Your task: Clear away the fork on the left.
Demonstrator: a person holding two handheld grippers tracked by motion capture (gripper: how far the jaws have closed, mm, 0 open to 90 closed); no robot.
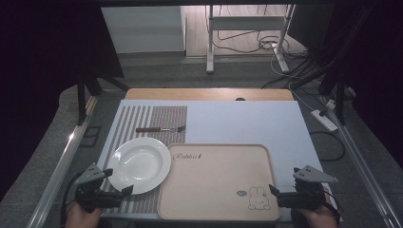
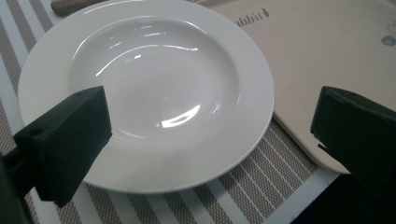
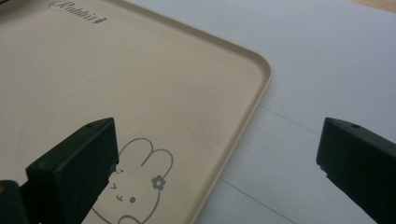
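Note:
A white deep plate (image 1: 139, 164) (image 2: 149, 88) rests on a striped placemat (image 1: 157, 121) at the left. Beside it lies a beige tray (image 1: 218, 183) (image 3: 140, 93) with a rabbit drawing (image 1: 257, 198) (image 3: 140, 182) in its near right corner. A fork (image 1: 160, 129) with a wooden handle lies on the mat behind the plate. My left gripper (image 1: 119, 183) (image 2: 210, 140) stands open at the plate's near left rim, nothing between its jaws. My right gripper (image 1: 285, 183) (image 3: 217, 168) is open over the tray's near right edge, one jaw above the tray and one above the white sheet.
A white sheet (image 1: 247, 123) covers the table, with a wooden edge (image 1: 209, 93) at the back. Metal frame rails (image 1: 62, 166) run along both sides. Cables and a power strip (image 1: 324, 119) lie on the floor beyond.

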